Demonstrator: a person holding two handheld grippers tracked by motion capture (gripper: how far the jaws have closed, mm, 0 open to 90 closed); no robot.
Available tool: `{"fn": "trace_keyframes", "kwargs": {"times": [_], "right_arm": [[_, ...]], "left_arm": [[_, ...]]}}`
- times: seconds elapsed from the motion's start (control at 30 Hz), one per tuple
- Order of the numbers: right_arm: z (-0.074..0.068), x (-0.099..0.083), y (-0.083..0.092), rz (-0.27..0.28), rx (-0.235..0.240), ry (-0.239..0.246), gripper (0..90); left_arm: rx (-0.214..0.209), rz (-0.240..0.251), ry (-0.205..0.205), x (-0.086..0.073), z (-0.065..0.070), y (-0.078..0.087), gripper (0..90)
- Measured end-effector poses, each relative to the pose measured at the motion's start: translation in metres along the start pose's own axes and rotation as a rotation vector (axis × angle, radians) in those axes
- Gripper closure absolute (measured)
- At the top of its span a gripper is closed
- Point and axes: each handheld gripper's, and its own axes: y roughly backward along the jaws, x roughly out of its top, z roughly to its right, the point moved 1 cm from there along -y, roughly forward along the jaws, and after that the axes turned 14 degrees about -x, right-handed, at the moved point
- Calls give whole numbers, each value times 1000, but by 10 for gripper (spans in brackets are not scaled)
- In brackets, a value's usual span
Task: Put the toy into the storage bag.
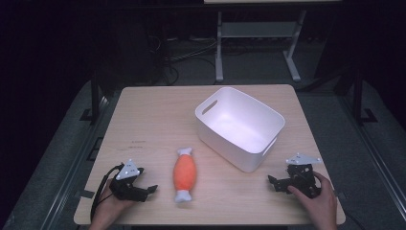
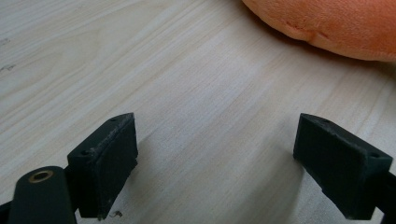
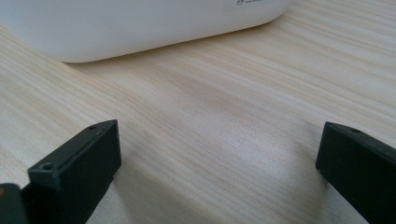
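Light wood-grain desk [image 1: 158, 115], rectangular with rounded corners. A white plastic bin [image 1: 239, 127] with cut-out handles stands on it at about 2 o'clock from the desk's centre, set at an angle to the edges. An orange plush toy [image 1: 184, 175] with white ends lies flat at about 7 o'clock, near the front edge, well apart from the bin.

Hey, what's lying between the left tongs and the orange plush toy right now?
Nothing: bare wooden table separates the left tongs from the orange plush toy. The high view shows it, and the left gripper view shows only wood grain ahead of the open jaws.
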Motion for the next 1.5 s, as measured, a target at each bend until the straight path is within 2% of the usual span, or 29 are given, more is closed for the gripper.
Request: {"fn": "trace_keyframes", "kwargs": {"times": [0.23,0.27,0.3,0.37,0.4,0.43,0.47,0.57,0.6,0.63,0.77,0.83,0.93,1.37,1.5], "right_arm": [[0,0,0,-1,0,0,0],[0,0,0,-1,0,1,0],[0,0,0,-1,0,1,0],[0,0,0,-1,0,1,0],[0,0,0,-1,0,1,0],[0,0,0,-1,0,1,0],[0,0,0,-1,0,1,0],[0,0,0,-1,0,1,0],[0,0,0,-1,0,1,0],[0,0,0,-1,0,1,0],[0,0,0,-1,0,1,0],[0,0,0,-1,0,1,0],[0,0,0,0,0,1,0],[0,0,0,0,1,1,0],[0,0,0,0,1,2,0]], "left_arm": [[-5,-12,14,4,0,1,144],[-12,-11,14,4,1,2,195],[-23,-7,15,5,1,3,195],[-33,7,10,8,4,5,274],[-65,14,6,13,8,9,354],[-65,14,6,13,8,9,387],[-87,19,5,18,12,11,436],[-107,16,0,23,16,12,560],[-122,4,-7,25,18,13,605],[-133,-5,-6,27,20,13,605],[-185,-39,-25,35,26,14,784],[-196,-55,-37,39,28,16,887],[-214,-93,-49,45,33,17,897],[-263,-138,-63,62,43,14,898],[-280,-142,-82,70,49,9,898]]}}
